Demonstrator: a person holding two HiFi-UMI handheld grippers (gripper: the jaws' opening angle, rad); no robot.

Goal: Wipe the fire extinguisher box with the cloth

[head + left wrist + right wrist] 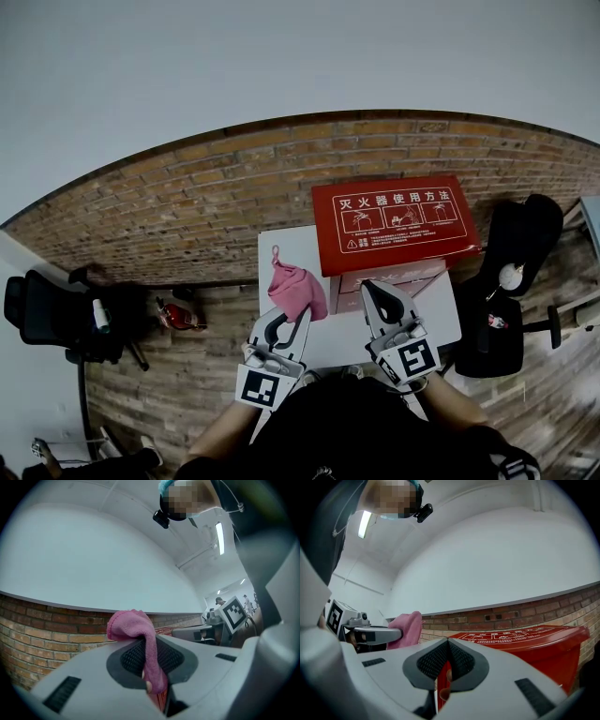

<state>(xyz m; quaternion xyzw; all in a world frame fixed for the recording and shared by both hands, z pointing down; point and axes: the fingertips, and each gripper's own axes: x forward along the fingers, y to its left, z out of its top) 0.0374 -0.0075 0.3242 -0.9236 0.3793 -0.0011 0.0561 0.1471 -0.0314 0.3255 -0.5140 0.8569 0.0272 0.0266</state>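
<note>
While the left gripper [289,317] holds its jaws clamped on the pink cloth [296,289], just left of the red fire extinguisher box [394,220] on the tabletop [281,248], the right gripper [378,292] has its jaws together, empty. The cloth is best swept flat across the box's top.

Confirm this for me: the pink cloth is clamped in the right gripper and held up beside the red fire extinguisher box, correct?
Wrong gripper. The pink cloth is clamped in the left gripper, not the right; the left gripper view shows it pinched between the shut jaws. The right gripper is shut on nothing. The cloth is indeed held up beside the red fire extinguisher box.
</note>
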